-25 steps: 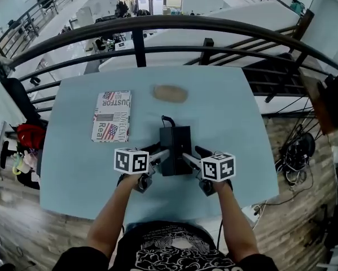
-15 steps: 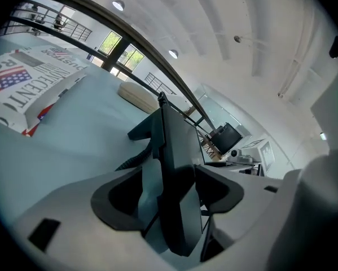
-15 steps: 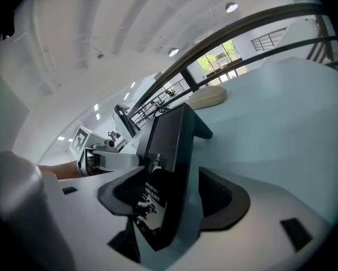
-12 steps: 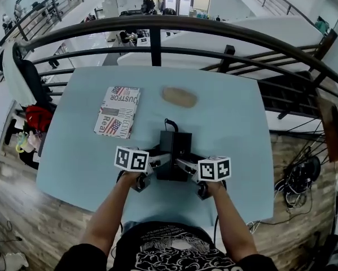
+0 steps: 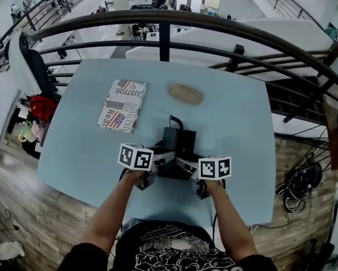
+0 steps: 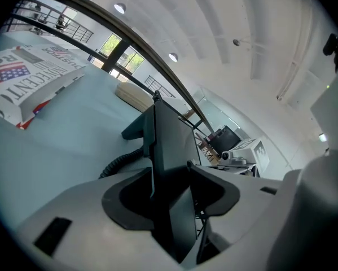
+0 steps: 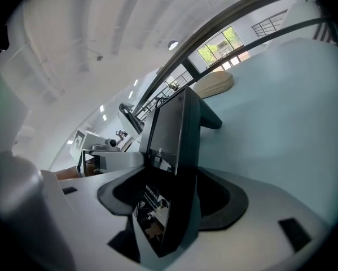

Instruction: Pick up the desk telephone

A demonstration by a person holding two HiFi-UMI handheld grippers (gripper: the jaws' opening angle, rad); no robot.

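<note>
Pale-blue table point(image 5: 84, 140) — desk telephone point(image 5: 179, 141) between fingers: right gripper point(image 5: 187, 165) spread, left gripper point(image 5: 159, 160) just closing in.

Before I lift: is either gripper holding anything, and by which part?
Nothing yet. The left gripper, whose jaws have just been closing, straddles the left edge of the desk telephone; the right gripper, open, straddles its right edge.

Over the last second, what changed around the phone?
Both grippers eased slightly closer onto the desk telephone. The left gripper has just been closing its jaws around the left edge, not clearly clamped yet; the right gripper is open with the right edge between its jaws. It, the book and tan pad stayed put on the table.
</note>
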